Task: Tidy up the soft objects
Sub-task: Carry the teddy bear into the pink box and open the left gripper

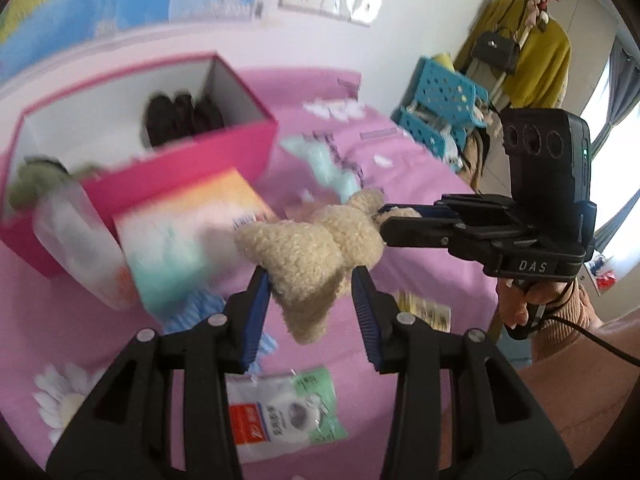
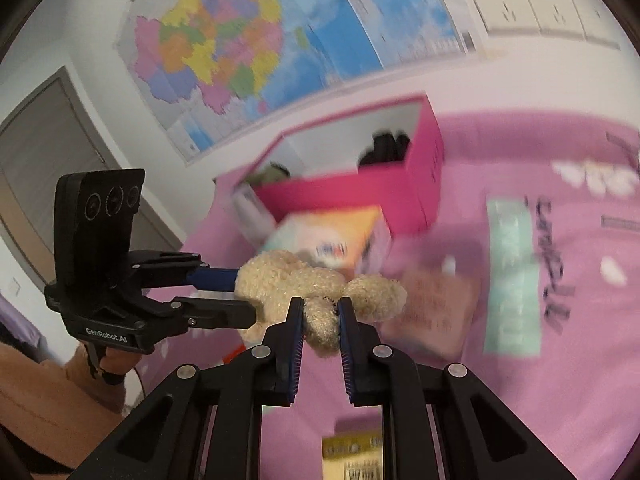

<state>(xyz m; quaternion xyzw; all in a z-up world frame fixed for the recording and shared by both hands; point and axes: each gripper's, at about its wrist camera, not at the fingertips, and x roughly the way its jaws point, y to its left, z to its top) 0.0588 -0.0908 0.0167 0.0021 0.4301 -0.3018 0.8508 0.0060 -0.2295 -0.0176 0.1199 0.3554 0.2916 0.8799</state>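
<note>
A beige curly plush toy (image 1: pixel 308 248) hangs in the air above the pink bed sheet (image 1: pixel 420 184), held from two sides. My left gripper (image 1: pixel 311 276) is shut on its lower body, with both blue pads against the fur. From the right, my right gripper (image 1: pixel 380 222) is clamped on a small limb of the toy. In the right wrist view the plush toy (image 2: pixel 288 276) has one limb pinched in the right gripper (image 2: pixel 320 304), while the left gripper (image 2: pixel 244 296) grips its other end. An open pink box (image 1: pixel 180 176) stands behind, with dark soft items (image 1: pixel 180 116) inside.
A colourful carton (image 1: pixel 188 232) and a clear pack (image 1: pixel 76 240) lean against the box front. A green plush (image 1: pixel 32 184) sits at the box's left end. A white-and-green packet (image 1: pixel 280 408) lies below me. A blue basket (image 1: pixel 440 108) and a coat rack (image 1: pixel 532 60) stand beyond the bed.
</note>
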